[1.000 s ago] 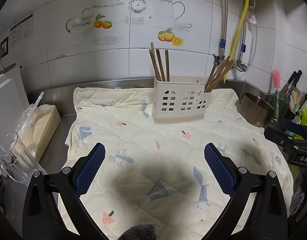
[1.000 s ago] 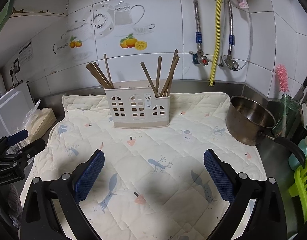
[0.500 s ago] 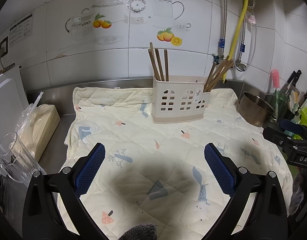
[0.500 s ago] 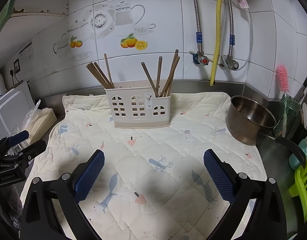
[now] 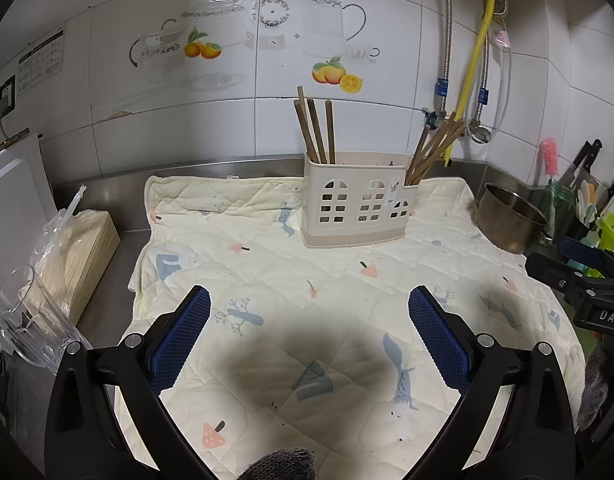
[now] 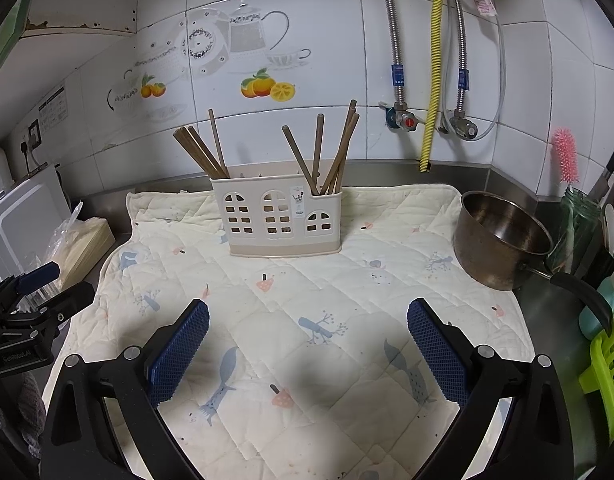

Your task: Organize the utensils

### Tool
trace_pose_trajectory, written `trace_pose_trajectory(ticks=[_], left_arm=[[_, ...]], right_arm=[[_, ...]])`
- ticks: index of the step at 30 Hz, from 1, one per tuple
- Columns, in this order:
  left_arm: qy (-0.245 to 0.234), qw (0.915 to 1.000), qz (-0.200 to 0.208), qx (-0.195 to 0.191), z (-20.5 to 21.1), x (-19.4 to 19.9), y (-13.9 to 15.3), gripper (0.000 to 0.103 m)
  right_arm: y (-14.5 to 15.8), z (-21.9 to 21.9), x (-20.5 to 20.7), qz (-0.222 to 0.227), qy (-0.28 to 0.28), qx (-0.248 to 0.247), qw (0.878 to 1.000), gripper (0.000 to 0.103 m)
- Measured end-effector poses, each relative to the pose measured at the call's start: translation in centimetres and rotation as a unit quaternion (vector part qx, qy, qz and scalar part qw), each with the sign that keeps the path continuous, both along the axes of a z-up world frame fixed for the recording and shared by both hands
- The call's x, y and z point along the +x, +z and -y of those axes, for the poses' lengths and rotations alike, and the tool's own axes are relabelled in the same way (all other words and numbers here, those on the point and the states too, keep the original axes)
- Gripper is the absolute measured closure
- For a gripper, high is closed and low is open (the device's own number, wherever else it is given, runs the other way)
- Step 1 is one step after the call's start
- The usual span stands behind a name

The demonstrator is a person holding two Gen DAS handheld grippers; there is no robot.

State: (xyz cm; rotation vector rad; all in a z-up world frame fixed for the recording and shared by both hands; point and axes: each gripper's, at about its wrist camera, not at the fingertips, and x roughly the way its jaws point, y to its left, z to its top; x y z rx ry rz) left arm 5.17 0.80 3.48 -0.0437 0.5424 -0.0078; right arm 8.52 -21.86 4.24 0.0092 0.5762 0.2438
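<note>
In the left wrist view, the left gripper [image 5: 309, 312] hangs over a quilted mat [image 5: 267, 280] with its 2 blue-padded fingers [image 5: 179, 340] spread wide and nothing between them. Ahead, near the back edge of the mat, stands a cream utensil holder [image 5: 357, 208]. A bunch of brown chopsticks [image 5: 315, 128] stands upright in its left compartment and another bunch [image 5: 431, 152] leans right out of its right compartment. A metal pot [image 5: 507, 216] sits just off the mat's right edge, and the right gripper [image 5: 587, 280] shows at the far right. In the right wrist view, the right gripper [image 6: 307, 320] is also spread wide and empty above the mat [image 6: 347, 280]. The holder [image 6: 277, 216] stands ahead, chopsticks [image 6: 199, 152] leaning left from its left end and more [image 6: 327, 152] fanning from its right end. The pot [image 6: 503, 236] is at the right, and the left gripper [image 6: 31, 304] at the left edge.
</note>
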Motion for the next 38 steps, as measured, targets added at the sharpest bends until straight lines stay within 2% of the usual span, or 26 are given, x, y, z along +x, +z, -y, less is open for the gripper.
trace_pose_trajectory(ticks=[26, 38], left_arm=[[-0.006, 0.9999, 0.009, 0.006, 0.21, -0.26, 0.25, 0.005], [-0.007, 1.0, -0.003, 0.004, 0.23, 0.01, -0.02, 0.005]], right_arm=[[0.15, -0.03, -0.05, 0.0, 0.0, 0.0, 1.0, 0.007], [0.02, -0.13, -0.04, -0.001, 0.002, 0.0, 1.0, 0.007]])
